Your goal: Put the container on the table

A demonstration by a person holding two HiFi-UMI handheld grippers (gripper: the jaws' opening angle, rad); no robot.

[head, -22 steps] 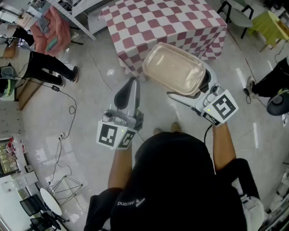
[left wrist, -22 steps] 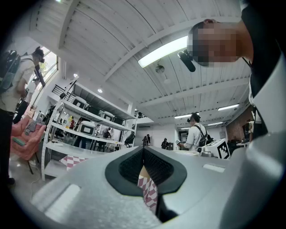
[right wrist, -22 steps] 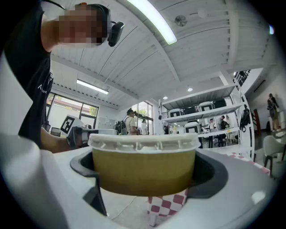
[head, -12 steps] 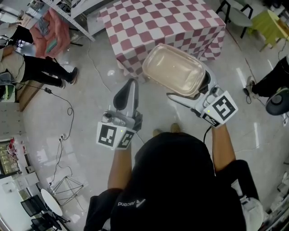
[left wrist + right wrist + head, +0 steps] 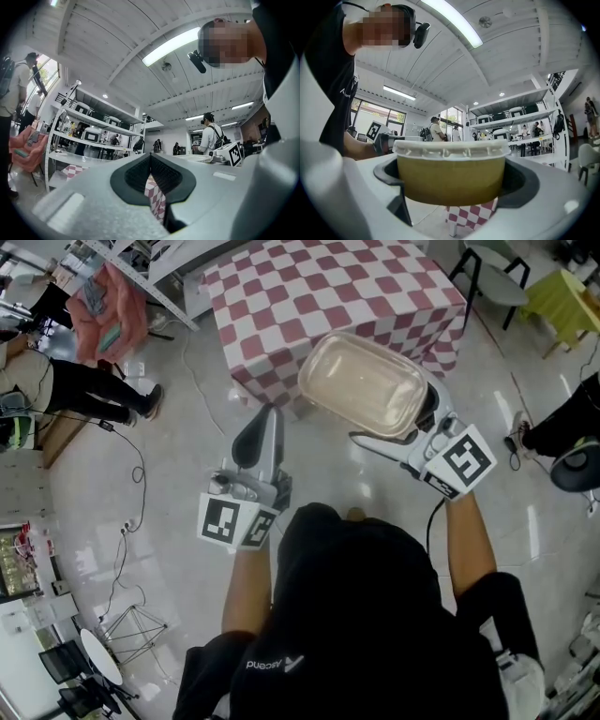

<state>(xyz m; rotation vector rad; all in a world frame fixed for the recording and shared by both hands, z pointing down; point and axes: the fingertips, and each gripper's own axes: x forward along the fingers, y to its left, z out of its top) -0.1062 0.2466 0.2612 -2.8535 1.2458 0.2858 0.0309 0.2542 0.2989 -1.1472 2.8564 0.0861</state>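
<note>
Translucent rectangular lidded plastic container (image 5: 361, 382) level, long axis along wide-spread right gripper (image 5: 389, 418) jaws clamping its sides, left gripper (image 5: 262, 423) jaws closed, empty.

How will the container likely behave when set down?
The container looks like thin lidded plastic, so probably light and slightly flexible. Wide and shallow, it should sit flat, unlikely to tip. The right gripper holds one end, so it may sag.

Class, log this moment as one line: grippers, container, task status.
left gripper: shut, empty | right gripper: shut on container | container: in the air, short of table | task: not yet placed
</note>
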